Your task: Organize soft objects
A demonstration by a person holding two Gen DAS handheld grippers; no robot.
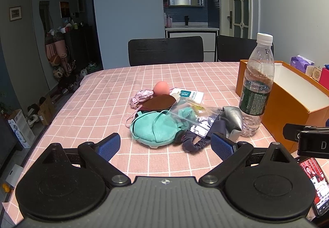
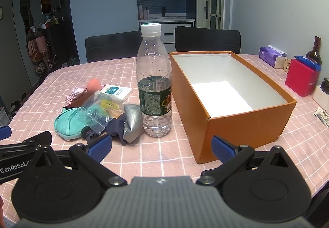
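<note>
A pile of soft things lies on the pink checked tablecloth (image 1: 98, 104): a teal cloth pad (image 1: 150, 129), a brown round pad (image 1: 159, 102), a pink satin scrunchie (image 1: 141, 96), a peach sponge egg (image 1: 161, 88), a dark scrunchie (image 1: 193, 143), a clear zip bag (image 1: 189, 114) and a silver pouch (image 1: 231, 121). My left gripper (image 1: 165, 146) is open and empty just in front of the pile. My right gripper (image 2: 162, 146) is open and empty, in front of the water bottle (image 2: 154, 84) and the open orange box (image 2: 230, 94). The pile shows at left (image 2: 70, 121).
A white and green packet (image 1: 190, 94) lies behind the pile. Black chairs (image 1: 165, 50) stand at the far edge. A tissue pack (image 2: 271, 56), a red box (image 2: 301, 79) and a dark bottle (image 2: 313, 52) sit at right. A phone (image 1: 314, 182) lies near the front.
</note>
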